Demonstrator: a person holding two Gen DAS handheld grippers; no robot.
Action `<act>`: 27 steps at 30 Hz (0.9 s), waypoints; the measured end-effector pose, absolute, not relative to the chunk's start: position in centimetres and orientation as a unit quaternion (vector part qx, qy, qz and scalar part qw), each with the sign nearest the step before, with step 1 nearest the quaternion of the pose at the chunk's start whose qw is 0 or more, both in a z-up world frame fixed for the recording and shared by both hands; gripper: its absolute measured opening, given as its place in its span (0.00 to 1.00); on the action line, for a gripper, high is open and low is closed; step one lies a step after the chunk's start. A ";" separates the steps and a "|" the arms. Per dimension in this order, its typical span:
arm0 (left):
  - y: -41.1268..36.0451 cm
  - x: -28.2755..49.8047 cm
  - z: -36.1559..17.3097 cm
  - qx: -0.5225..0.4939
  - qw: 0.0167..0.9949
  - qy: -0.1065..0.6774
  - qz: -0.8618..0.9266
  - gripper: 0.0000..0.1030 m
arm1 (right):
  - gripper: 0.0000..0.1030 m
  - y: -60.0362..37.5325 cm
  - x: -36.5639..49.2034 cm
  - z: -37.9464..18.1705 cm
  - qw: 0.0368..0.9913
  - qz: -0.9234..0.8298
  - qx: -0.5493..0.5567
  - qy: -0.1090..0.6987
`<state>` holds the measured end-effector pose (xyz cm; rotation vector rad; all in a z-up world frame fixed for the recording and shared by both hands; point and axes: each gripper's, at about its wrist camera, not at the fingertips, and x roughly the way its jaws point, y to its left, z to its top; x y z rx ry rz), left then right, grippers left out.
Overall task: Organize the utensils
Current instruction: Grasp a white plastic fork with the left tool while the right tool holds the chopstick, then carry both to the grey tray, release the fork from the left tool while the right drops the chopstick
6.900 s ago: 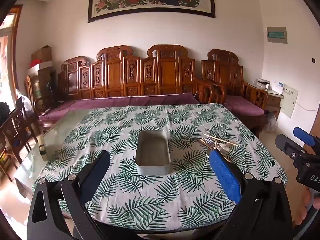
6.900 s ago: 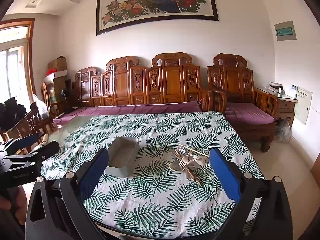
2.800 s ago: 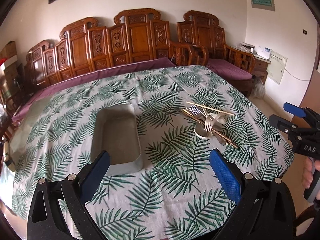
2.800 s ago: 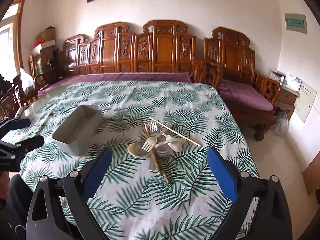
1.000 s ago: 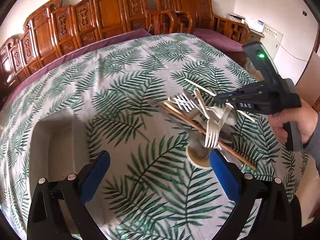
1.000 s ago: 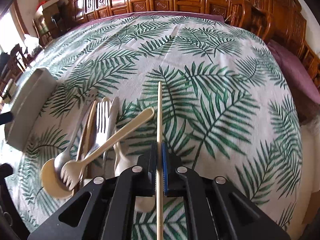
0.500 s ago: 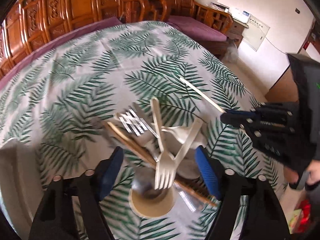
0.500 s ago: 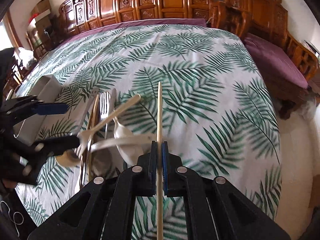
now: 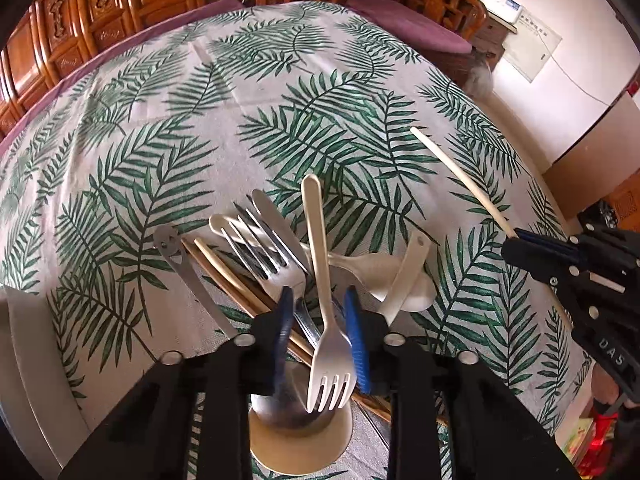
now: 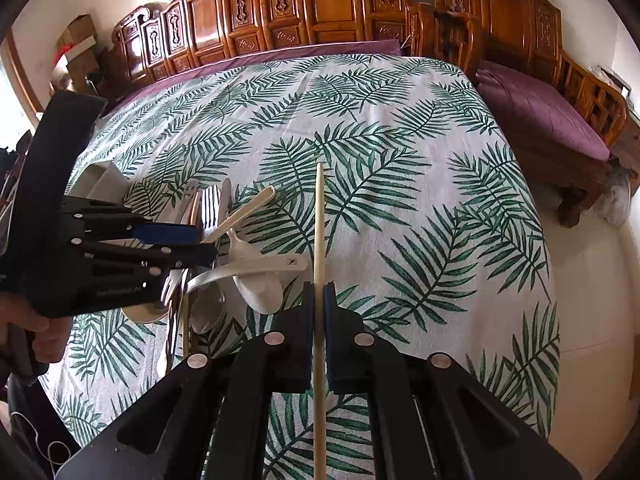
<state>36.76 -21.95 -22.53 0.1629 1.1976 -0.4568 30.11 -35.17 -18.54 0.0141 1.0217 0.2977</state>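
My left gripper (image 9: 318, 316) has closed in around a cream plastic fork (image 9: 322, 292) in a heap of utensils; its blue pads flank the fork's neck, contact unclear. The heap holds a metal fork (image 9: 260, 252), a white spoon (image 9: 384, 280), wooden chopsticks (image 9: 224, 276) and a metal spoon over a tan dish (image 9: 300, 444). My right gripper (image 10: 319, 296) is shut on a pale chopstick (image 10: 319, 220), held above the tablecloth right of the heap. In the left wrist view the right gripper (image 9: 520, 246) and its chopstick (image 9: 456, 178) show at right.
The table (image 10: 420, 160) wears a palm-leaf cloth. A grey rectangular tray (image 9: 24, 360) stands left of the heap, also seen in the right wrist view (image 10: 100, 178). Carved wooden benches with purple cushions (image 10: 532, 112) line the far and right sides.
My left gripper has moved down onto the heap and narrowed its jaws around the cream fork. My right gripper has lifted slightly with the chopstick still held.
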 end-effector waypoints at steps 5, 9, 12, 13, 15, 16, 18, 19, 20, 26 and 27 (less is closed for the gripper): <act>-21.8 37.0 -22.8 0.081 0.797 0.564 -0.202 0.08 | 0.06 -34.9 29.8 -18.2 0.863 0.143 0.003 0.485; -21.7 36.6 -22.0 0.093 0.807 0.547 -0.204 0.04 | 0.06 -35.0 29.7 -17.9 0.863 0.138 0.004 0.486; -21.7 35.9 -20.9 0.102 0.815 0.530 -0.209 0.04 | 0.06 -34.7 29.5 -17.6 0.863 0.134 0.001 0.488; -21.5 35.7 -20.4 0.098 0.818 0.527 -0.212 0.04 | 0.06 -34.5 29.4 -17.5 0.863 0.134 0.001 0.487; -20.8 35.2 -19.2 0.086 0.822 0.519 -0.216 0.04 | 0.06 -33.9 29.3 -17.0 0.864 0.134 0.001 0.485; -20.4 34.9 -18.7 0.082 0.825 0.516 -0.217 0.04 | 0.06 -33.7 29.3 -16.8 0.864 0.134 0.001 0.485; -19.4 34.4 -17.5 0.074 0.830 0.509 -0.218 0.04 | 0.06 -32.9 29.2 -16.2 0.866 0.135 0.006 0.482; -18.7 34.0 -16.9 0.070 0.832 0.505 -0.218 0.04 | 0.06 -32.5 29.2 -15.9 0.866 0.137 0.008 0.481; -18.4 33.9 -16.5 0.068 0.834 0.502 -0.217 0.04 | 0.06 -31.9 29.1 -15.6 0.867 0.138 0.009 0.479; -13.5 32.3 -13.7 0.055 0.850 0.482 -0.206 0.04 | 0.06 -28.1 28.8 -13.7 0.870 0.154 -0.006 0.469; -12.6 32.0 -13.5 0.053 0.852 0.480 -0.203 0.04 | 0.06 -27.4 28.8 -13.4 0.870 0.157 -0.009 0.467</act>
